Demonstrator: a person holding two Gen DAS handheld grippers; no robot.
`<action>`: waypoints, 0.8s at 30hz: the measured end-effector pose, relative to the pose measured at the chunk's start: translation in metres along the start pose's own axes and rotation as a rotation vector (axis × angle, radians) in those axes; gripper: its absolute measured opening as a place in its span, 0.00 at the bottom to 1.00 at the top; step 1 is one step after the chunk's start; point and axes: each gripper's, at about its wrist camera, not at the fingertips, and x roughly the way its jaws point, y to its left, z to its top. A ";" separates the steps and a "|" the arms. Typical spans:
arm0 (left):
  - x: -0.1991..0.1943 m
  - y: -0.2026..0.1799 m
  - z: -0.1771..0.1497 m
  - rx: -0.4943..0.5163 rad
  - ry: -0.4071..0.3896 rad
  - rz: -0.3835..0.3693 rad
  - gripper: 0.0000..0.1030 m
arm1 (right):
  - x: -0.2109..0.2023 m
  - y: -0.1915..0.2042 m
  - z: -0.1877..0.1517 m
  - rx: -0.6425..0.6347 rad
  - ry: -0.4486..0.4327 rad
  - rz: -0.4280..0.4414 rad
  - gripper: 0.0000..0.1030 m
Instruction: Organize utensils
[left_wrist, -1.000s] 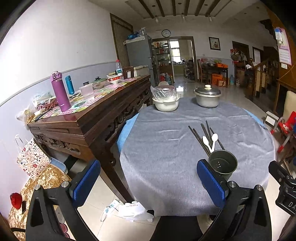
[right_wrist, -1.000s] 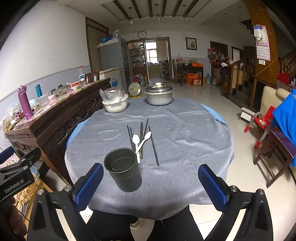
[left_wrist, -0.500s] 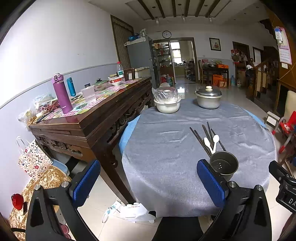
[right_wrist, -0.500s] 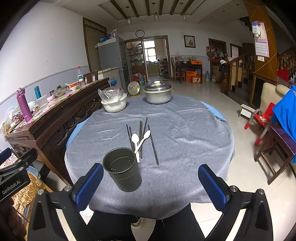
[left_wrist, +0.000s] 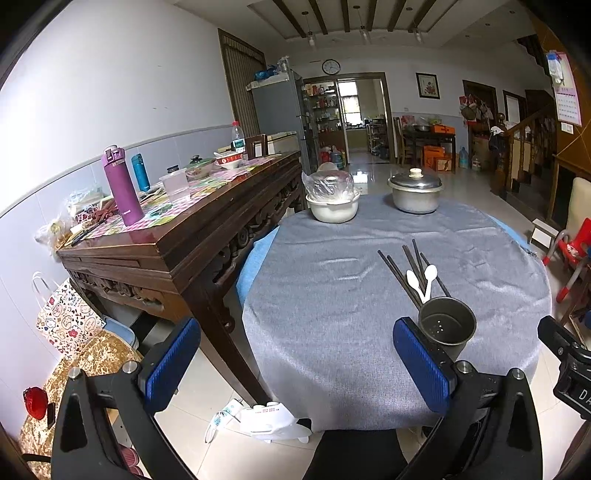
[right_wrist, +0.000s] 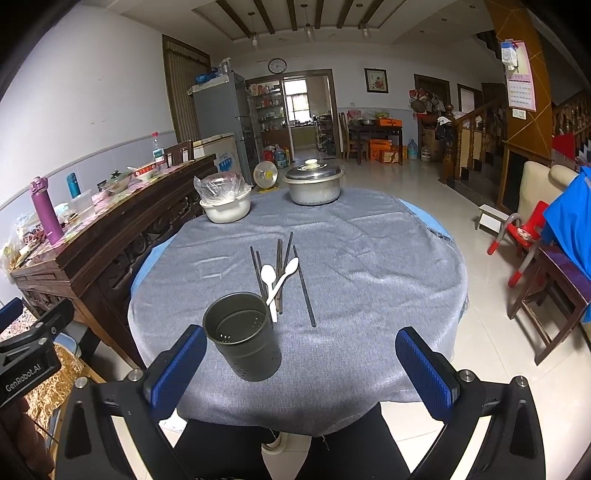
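The round table under a grey cloth (right_wrist: 369, 258) carries everything. Near its front edge stands the dark perforated metal utensil cup (right_wrist: 242, 345), light but rigid, probably easy to tip. Just behind lie thin dark chopsticks (right_wrist: 303, 286), slippery and flat; pinch mid-shaft. Two white plastic spoons (right_wrist: 275, 280) cross over them, hindering a clean pick. Left gripper (left_wrist: 295, 363) and right gripper (right_wrist: 301, 369) gape wide, empty

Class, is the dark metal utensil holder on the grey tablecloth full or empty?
Empty: the dark perforated metal utensil holder shows its bare holed bottom; chopsticks and spoons lie beside it.
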 end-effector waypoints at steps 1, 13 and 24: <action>0.001 0.001 0.000 -0.001 0.001 0.000 1.00 | 0.001 0.000 0.000 0.001 0.001 0.000 1.00; 0.009 -0.004 -0.004 -0.004 0.025 -0.002 1.00 | 0.011 -0.003 -0.005 0.012 0.030 0.002 1.00; 0.063 0.001 0.016 -0.052 0.116 -0.123 1.00 | 0.043 -0.035 0.030 0.060 0.057 0.041 1.00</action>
